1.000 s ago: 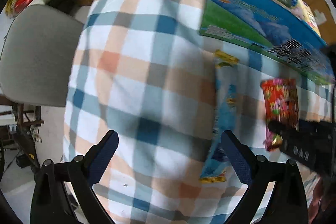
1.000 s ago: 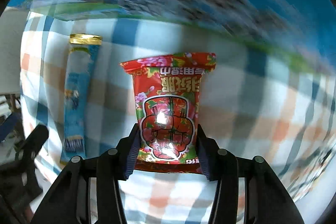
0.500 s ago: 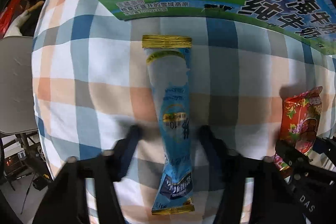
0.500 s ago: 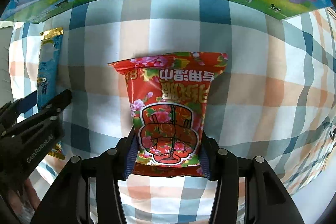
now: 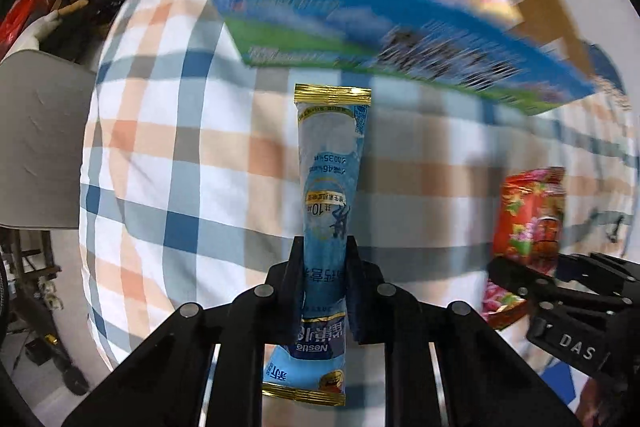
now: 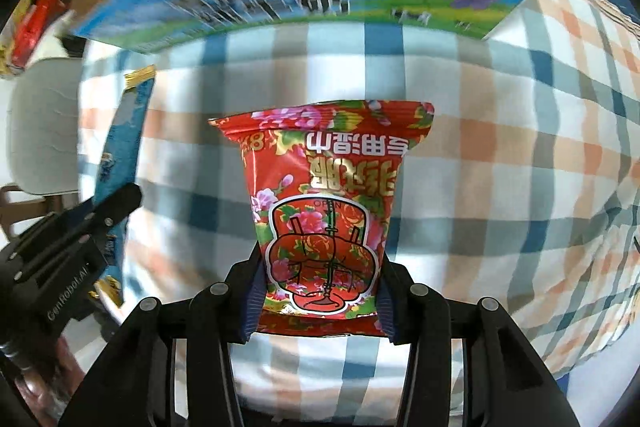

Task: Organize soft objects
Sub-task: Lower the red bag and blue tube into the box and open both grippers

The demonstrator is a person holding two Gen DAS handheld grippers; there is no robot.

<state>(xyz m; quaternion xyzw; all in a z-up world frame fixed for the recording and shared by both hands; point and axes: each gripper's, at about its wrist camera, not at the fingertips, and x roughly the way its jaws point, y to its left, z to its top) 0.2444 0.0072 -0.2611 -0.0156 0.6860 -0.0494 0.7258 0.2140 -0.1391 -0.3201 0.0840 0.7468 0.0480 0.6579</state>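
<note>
Both packets are being held clear of the checked cloth (image 5: 168, 187). The left gripper (image 5: 325, 267) is pinching the long blue sachet (image 5: 330, 187) near its lower end, jaws closed on it; the right gripper (image 6: 320, 291) is clamping the red snack bag (image 6: 326, 211) by its near edge. Beyond them the open cardboard box (image 5: 360, 39) is already holding what look like a few soft packets, blurred here. Both items probably remain to be dropped in.

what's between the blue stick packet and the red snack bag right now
Only bare checkered cloth between the blue stick packet and the red snack bag, as the left wrist view shows.
</note>
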